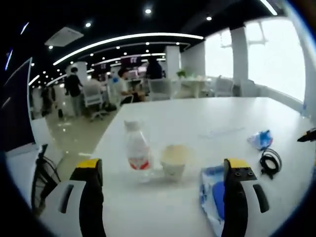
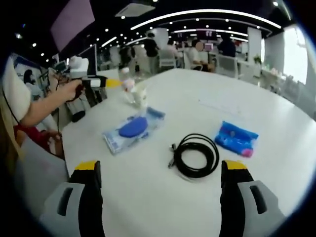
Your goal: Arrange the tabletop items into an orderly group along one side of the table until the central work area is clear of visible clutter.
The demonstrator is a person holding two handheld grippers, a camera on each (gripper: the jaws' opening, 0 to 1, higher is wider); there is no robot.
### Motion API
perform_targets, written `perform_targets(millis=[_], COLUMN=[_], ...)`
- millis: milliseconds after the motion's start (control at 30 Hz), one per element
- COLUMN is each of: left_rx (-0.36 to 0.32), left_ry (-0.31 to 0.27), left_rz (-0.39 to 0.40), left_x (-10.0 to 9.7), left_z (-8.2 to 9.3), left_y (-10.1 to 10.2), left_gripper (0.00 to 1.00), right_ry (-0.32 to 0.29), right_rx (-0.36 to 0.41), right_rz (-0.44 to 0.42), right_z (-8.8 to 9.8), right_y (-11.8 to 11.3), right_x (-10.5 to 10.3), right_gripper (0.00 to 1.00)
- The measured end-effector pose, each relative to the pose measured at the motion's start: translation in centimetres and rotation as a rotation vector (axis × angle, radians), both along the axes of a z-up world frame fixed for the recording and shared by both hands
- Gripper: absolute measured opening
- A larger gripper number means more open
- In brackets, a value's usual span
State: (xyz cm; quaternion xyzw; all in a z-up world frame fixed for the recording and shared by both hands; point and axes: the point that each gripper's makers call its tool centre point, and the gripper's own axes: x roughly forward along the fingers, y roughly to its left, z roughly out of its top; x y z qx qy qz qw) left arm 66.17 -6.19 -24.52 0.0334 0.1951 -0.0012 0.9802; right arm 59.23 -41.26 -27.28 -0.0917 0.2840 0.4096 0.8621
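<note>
Here, a person works a white table (image 2: 148,207) with a two-jaw tool in each hand; the left gripper (image 1: 163,182) stands with its jaws spread wide and holding nothing, and the right gripper (image 2: 160,182) is likewise wide and empty.

In the left gripper view a clear bottle (image 1: 137,148) with a red label stands upright near the table's edge, a pale cup (image 1: 174,159) just beside it at 3 o'clock; a clear pouch with a blue disc (image 1: 213,197) lies at 4 o'clock, partly behind the jaw; a black cable coil (image 1: 270,162) and a blue packet (image 1: 260,139) sit further round at 3 o'clock.

The likely trouble, as a judgement: the bottle is tall and light-looking and close to the edge, so a jaw brushing it could tip it into the cup or off the table; the loose coil may unwind if pinched by one strand; the flat pouch may slide away rather than lift.

The right gripper view shows what the other cannot: the coil at 12 o'clock between the jaws, the packet at 1 o'clock well apart from it, the pouch at 11 o'clock, and the left tool in the person's hand (image 2: 75,89) beside the bottle; the left gripper view alone shows the bottle's label and the cup plainly.
</note>
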Motion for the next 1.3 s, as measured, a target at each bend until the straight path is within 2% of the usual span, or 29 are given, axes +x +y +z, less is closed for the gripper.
perform_targets(millis=[100, 233, 267, 300, 333, 400, 433, 467, 500, 633, 700, 800, 967, 1100, 1167, 1300], left_rx=[0.003, -0.052, -0.059, -0.083, -0.079, -0.063, -0.044, -0.022, -0.027, -0.07, -0.095, -0.117, -0.175, -0.201, -0.228, -0.254], left_ry=[0.003, 0.001, -0.007, -0.044, -0.077, -0.05, -0.004, 0.016, 0.013, 0.061, 0.084, 0.127, 0.187, 0.203, 0.252, 0.279], left_rz=[-0.039, -0.051, -0.049, -0.015, -0.034, -0.05, -0.058, -0.072, -0.063, -0.088, -0.077, -0.082, -0.027, -0.014, 0.017, 0.012], left_x=[-1.1, -2.1, -2.5, -2.6, -2.7, -3.4, -3.9, -4.3, -4.4, -5.9, -6.8, -8.0, -10.1, -11.1, -11.8, -12.3], left_z=[0.5, 1.1, 1.4, 1.9, 2.3, 1.8, 1.1, 0.7, 0.6, -0.7, -1.5, -2.6, -4.3, -5.3, -6.4, -7.5], left_y=[-1.7, -2.9, -3.1, -3.0, -3.3, -3.7, -3.8, -4.1, -4.3, -5.9, -6.5, -7.5, -8.2, -8.9, -8.9, -10.2], left_gripper=[0.99, 0.99, 0.99, 0.99, 0.99, 0.99, 0.99, 0.99, 0.99, 0.99, 0.99, 0.98, 0.95, 0.94, 0.92, 0.91], right_ry=[0.002, 0.003, 0.002, 0.002, 0.003, 0.001, 0.001, 0.002, 0.005, -0.012, 0.002, -0.018, -0.068, -0.077, -0.071, -0.085], right_rx=[0.026, 0.051, 0.054, 0.065, 0.068, 0.079, 0.083, 0.097, 0.1, 0.109, 0.131, 0.132, 0.136, 0.138, 0.135, 0.115], right_rz=[0.023, 0.062, 0.067, 0.083, 0.086, 0.102, 0.108, 0.115, 0.119, 0.152, 0.156, 0.173, 0.212, 0.236, 0.25, 0.28], right_z=[0.5, 0.8, 0.9, 0.9, 0.9, 1.0, 1.1, 1.2, 1.2, 1.2, 1.1, 1.0, 0.6, -0.3, -0.9, -2.4], right_y=[0.8, 2.0, 2.2, 2.7, 2.8, 3.5, 3.7, 4.1, 4.3, 5.6, 6.3, 7.0, 8.6, 10.0, 10.7, 12.0], right_x=[0.9, 1.8, 2.1, 2.4, 2.6, 3.3, 3.4, 3.8, 4.1, 5.5, 6.1, 6.9, 8.4, 9.3, 9.5, 10.4], right_gripper=[1.0, 1.0, 1.0, 1.0, 1.0, 1.0, 1.0, 1.0, 1.0, 0.99, 0.99, 0.99, 0.99, 0.99, 0.99, 0.96])
